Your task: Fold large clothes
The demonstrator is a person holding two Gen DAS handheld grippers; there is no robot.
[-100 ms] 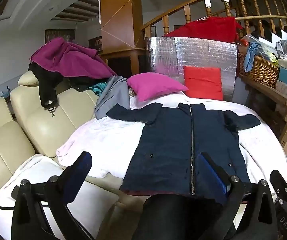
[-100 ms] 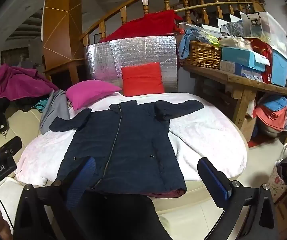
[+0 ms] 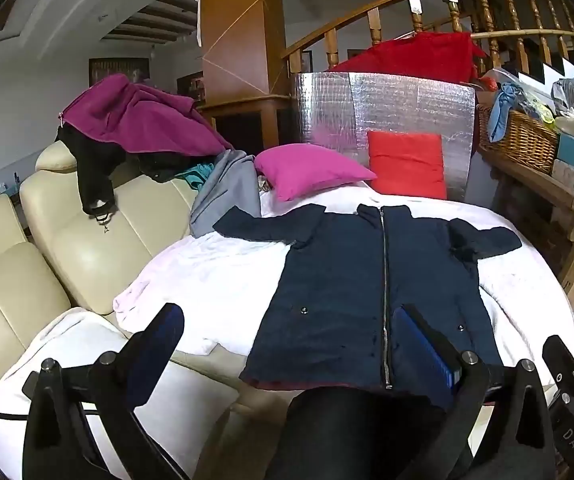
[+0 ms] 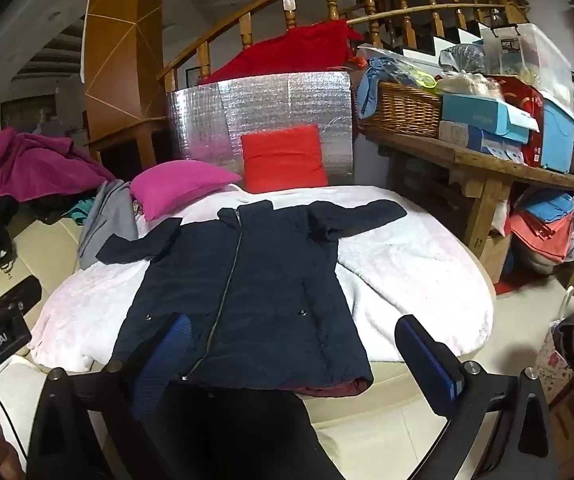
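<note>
Your white blanket (image 3: 223,280) spread wide, navy jacket (image 3: 351,292) lying flat and zipped on it, pink cushion (image 3: 307,168) beyond the jacket's collar, your left hand-held gripper (image 3: 299,344) and right hand-held gripper (image 4: 299,348) both spread open above the jacket's hem.

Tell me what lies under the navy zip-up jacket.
The navy zip-up jacket lies flat on a pale pink fluffy blanket. A maroon edge shows under its hem. Whatever the blanket covers is hidden.
</note>
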